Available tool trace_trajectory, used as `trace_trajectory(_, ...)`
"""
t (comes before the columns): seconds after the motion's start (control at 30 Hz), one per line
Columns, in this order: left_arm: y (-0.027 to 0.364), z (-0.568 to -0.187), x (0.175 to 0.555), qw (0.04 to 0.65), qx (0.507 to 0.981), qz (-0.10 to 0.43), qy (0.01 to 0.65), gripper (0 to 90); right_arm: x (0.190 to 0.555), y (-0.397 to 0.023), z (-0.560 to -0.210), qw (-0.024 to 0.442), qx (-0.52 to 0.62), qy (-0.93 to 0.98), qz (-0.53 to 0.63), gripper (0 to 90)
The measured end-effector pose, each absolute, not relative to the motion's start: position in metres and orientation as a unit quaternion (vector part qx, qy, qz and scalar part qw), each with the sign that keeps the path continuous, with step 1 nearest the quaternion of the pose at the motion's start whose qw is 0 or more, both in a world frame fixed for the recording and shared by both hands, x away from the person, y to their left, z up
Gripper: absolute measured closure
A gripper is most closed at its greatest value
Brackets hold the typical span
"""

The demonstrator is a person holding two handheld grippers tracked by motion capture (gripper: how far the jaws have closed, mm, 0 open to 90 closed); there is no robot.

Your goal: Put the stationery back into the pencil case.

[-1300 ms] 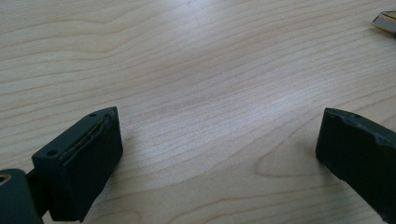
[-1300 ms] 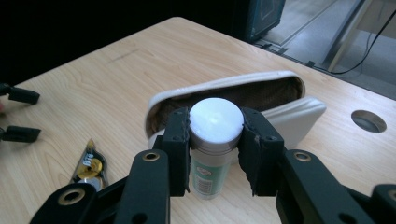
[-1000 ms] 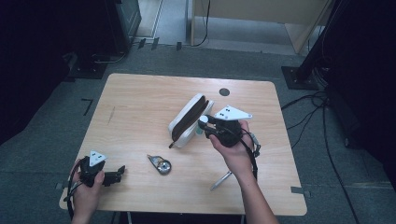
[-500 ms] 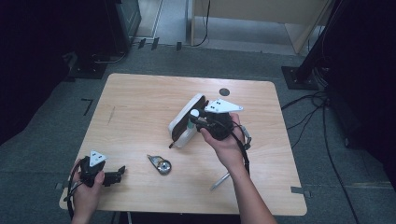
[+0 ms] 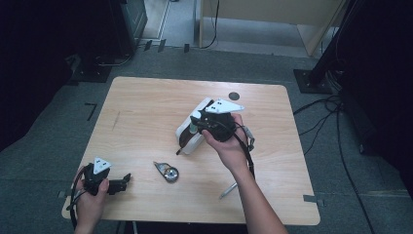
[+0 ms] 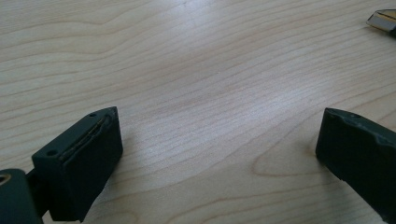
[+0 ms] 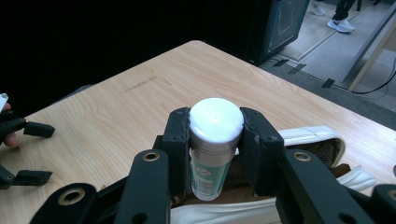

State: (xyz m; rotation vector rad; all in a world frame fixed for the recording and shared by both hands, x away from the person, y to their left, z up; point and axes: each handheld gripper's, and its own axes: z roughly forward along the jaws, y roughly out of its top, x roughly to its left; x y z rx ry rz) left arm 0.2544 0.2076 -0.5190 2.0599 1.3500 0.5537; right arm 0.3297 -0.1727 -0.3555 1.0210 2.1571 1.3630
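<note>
High view: right gripper (image 5: pixel 196 122), held above the open white pouch (image 5: pixel 191 130) near table (image 5: pixel 146 107) centre, pinches a small bottle (image 5: pixel 195 117) upright over the pouch mouth, prob. so it can go straight in; pouch contents can't be made out. Left gripper (image 5: pixel 124 180) rests at the near-left corner, well apart, w/ a small metal object (image 5: pixel 168 172) between the two and a pen-like stick (image 5: pixel 228 190) near the front edge. Left gripper view: jaws spread wide over bare wood, nothing between them, i.e. parked out of the way. Right gripper view: both pads press the bottle (image 7: pixel 212 144) just under its white cap (image 7: pixel 216 119), label end down; pouch (image 7: pixel 322 135) lies open directly beneath.
</note>
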Motion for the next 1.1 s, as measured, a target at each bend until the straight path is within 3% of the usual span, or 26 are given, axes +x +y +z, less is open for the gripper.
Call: trace_trajectory(1.1,0.207,-0.519,0.254,0.304,0.778,0.208,0.508,0.7,0.357,-0.155,-0.409,0.204,0.389,0.801,0.407,65.4)
